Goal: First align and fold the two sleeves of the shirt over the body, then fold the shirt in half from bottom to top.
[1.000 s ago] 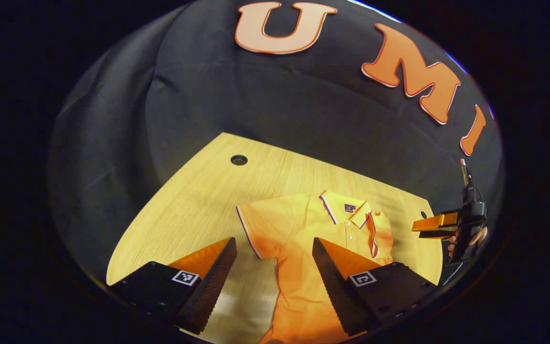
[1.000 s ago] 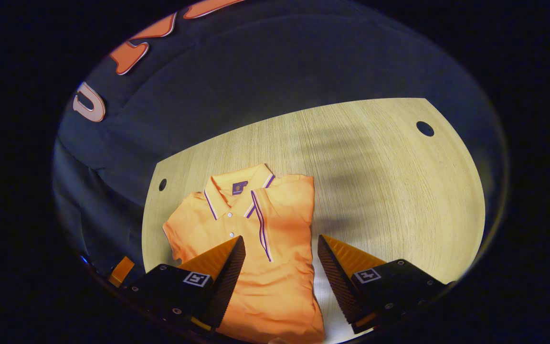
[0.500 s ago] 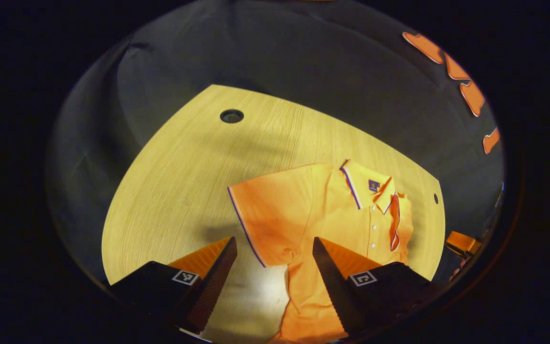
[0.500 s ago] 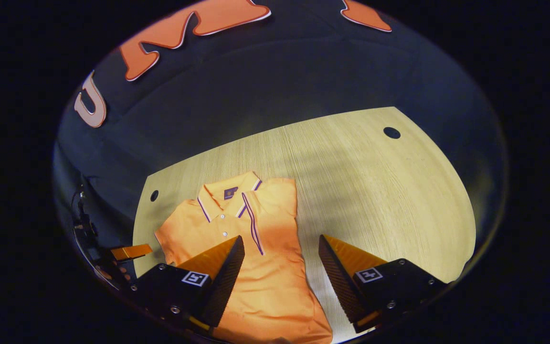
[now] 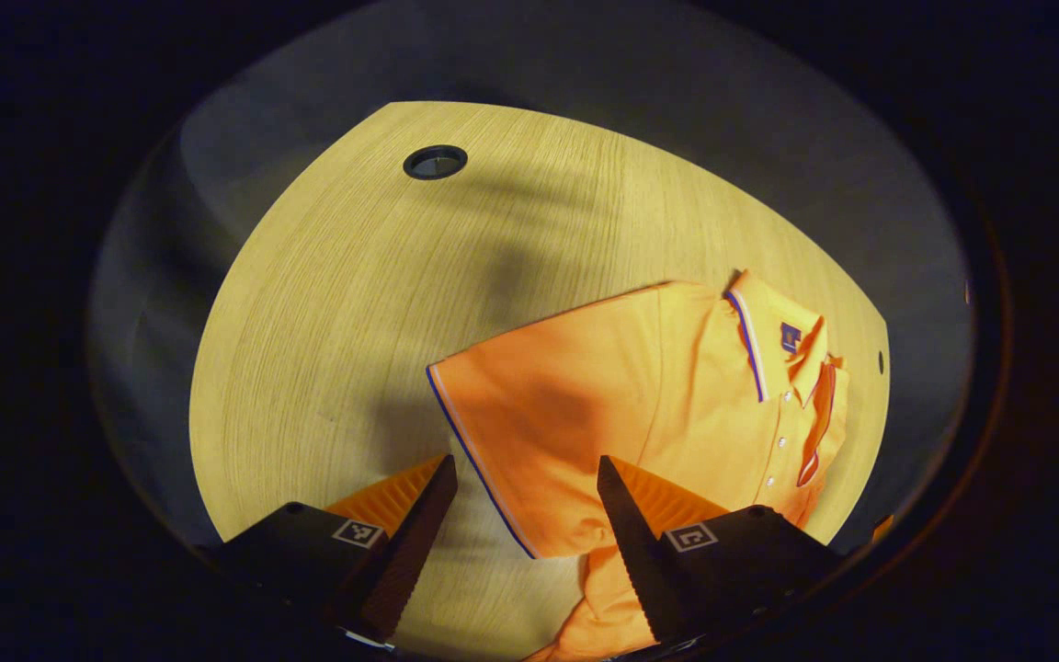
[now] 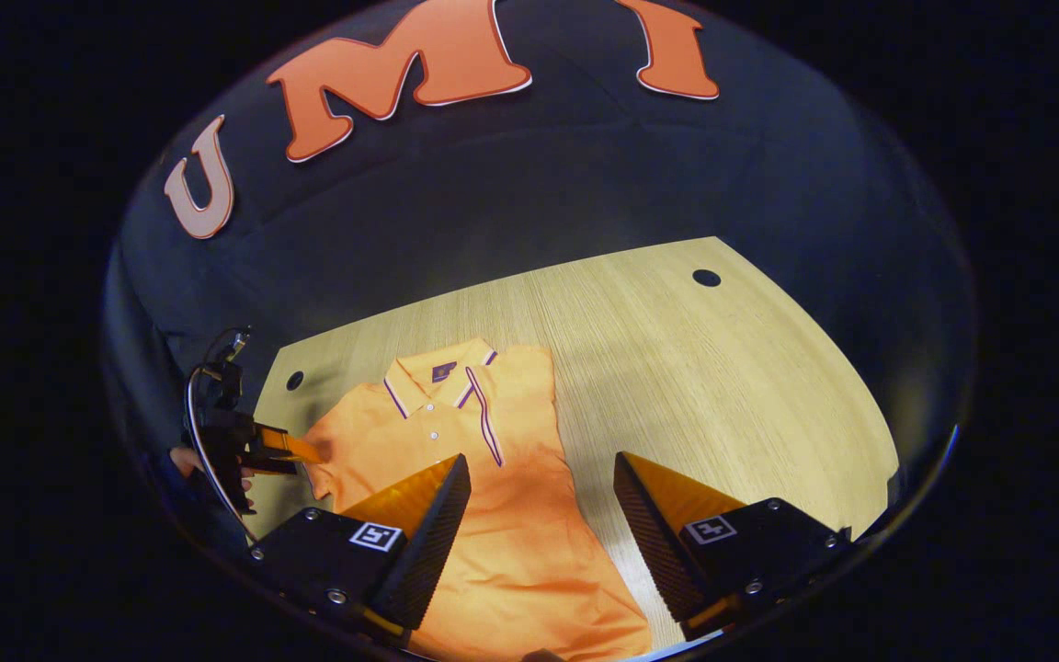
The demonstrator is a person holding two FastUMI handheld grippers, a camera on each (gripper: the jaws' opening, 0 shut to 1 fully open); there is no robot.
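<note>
An orange polo shirt (image 6: 483,478) with purple trim lies flat on the wooden table (image 6: 723,386). Its far sleeve is folded over the body (image 6: 493,423). The near sleeve (image 5: 539,423) is spread out sideways, its trimmed hem (image 5: 479,478) between the fingers of my left gripper (image 5: 525,487), which is open just above it. In the right gripper view the left gripper (image 6: 286,450) shows at that sleeve's edge, held by a hand (image 6: 185,460). My right gripper (image 6: 539,487) is open over the shirt's lower body and holds nothing.
The table has round cable holes at its far corners (image 5: 435,162) (image 6: 706,277) (image 6: 294,380). Black cloth walls rise behind the table. Bare wood (image 6: 750,386) lies beside the shirt in the right gripper view.
My left gripper has dropped down and closed in on the spread sleeve, whose hem now lies between its fingers. My right gripper has drawn back and tilted up from the shirt.
</note>
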